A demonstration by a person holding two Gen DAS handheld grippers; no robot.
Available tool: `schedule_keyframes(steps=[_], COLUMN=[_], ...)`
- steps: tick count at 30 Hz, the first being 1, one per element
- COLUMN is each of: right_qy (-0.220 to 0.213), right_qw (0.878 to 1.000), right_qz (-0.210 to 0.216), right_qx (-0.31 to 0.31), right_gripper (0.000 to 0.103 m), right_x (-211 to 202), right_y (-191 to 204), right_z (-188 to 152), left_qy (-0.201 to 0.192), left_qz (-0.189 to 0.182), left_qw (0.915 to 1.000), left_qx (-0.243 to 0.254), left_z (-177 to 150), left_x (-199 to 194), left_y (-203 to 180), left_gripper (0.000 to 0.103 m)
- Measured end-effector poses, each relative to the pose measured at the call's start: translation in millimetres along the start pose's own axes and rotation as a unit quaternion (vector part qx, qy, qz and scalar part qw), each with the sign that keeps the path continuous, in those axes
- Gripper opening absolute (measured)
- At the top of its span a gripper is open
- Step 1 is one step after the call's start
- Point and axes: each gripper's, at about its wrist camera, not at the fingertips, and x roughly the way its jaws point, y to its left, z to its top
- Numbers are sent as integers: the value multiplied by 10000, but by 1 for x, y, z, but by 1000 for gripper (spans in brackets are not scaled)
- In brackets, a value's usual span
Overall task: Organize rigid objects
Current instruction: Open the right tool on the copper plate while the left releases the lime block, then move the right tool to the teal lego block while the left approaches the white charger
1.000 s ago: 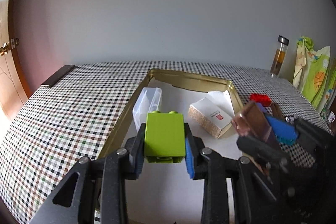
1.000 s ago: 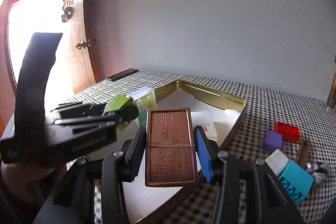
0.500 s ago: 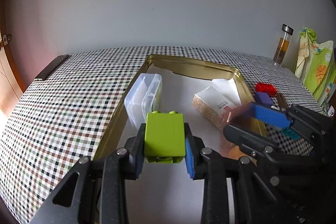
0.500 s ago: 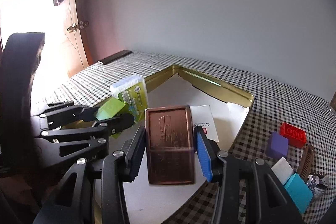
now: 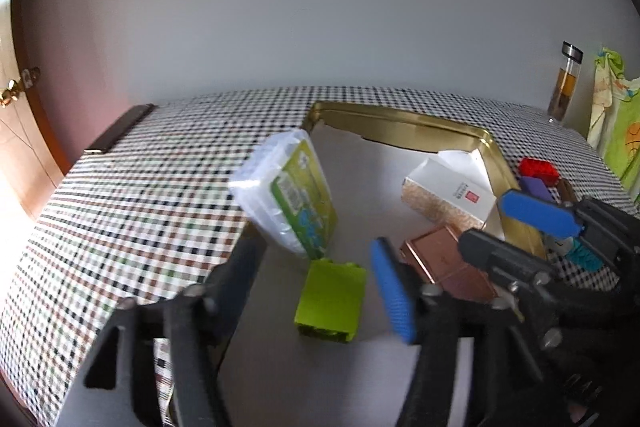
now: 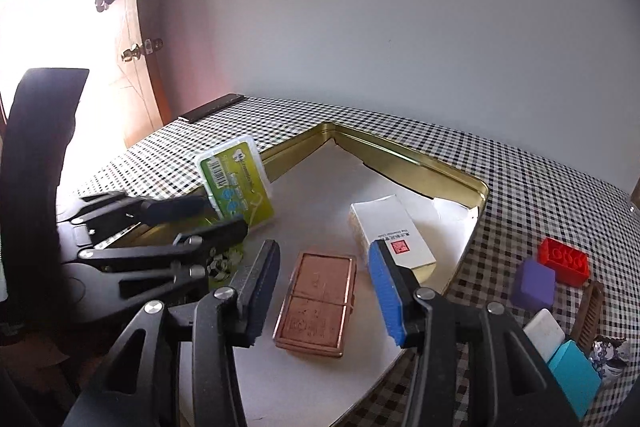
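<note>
A gold tray (image 5: pixel 404 121) (image 6: pixel 404 153) lined with white paper lies on the checked tablecloth. My left gripper (image 5: pixel 320 279) is open above a lime green brick (image 5: pixel 330 301) lying in the tray. My right gripper (image 6: pixel 322 289) is open above a copper-coloured flat box (image 6: pixel 318 305) (image 5: pixel 448 269), which also lies in the tray. A clear plastic box with a green label (image 5: pixel 288 191) (image 6: pixel 236 183) leans tilted at the tray's left side. A white carton (image 5: pixel 446 195) (image 6: pixel 390 231) lies further in.
Right of the tray lie a red brick (image 6: pixel 564 261), a purple block (image 6: pixel 534 285), a white block (image 6: pixel 544 333), a teal block (image 6: pixel 574 377) and a brown comb (image 6: pixel 588 313). A dark flat bar (image 5: pixel 118 129) lies at the table's far left edge. A glass bottle (image 5: pixel 566 79) stands far right.
Both grippers have opened. The green brick and the copper box have left the jaws and now lie in the tray. The plastic box now leans tilted with its label showing.
</note>
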Motion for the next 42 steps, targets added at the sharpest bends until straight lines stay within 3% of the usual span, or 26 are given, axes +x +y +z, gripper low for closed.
schedule_keyframes(steps=[4,8,18,23,28,36,42], right_qy=[-217,-488,-870,-943,-971,-940,-756], right_qw=[9995,9982,9946,9925,9891,9762,9786], right_qz=[53,23,-5,-161,-621,-1173,-1097], right_qx=[220,334,556,760,912,1565,1567], right_gripper=[64,76,81,81,82,82,82], right_x=[-9,-24,-58,-75,-94,-120,-118], right_y=[-10,-18,-37,-60,-93,-159,-175], right_z=[-2,-3,-7,-22,-39,-72,-79], left_qy=[-41,-208,-619,-873,-1071,-985,-942], left_qz=[-40,103,219,8,-216,-469,-456], left_qw=[10000,9996,9975,9948,9930,9940,9944], left_qx=[-60,-139,-254,-523,-441,-89,126], left_z=[-3,-6,-7,-8,-9,-13,-12], left_x=[-5,-15,-46,-62,-69,-64,-58], left_y=[3,0,-11,-27,-59,-107,-133], left_gripper=[79,102,102,102,102,102,102])
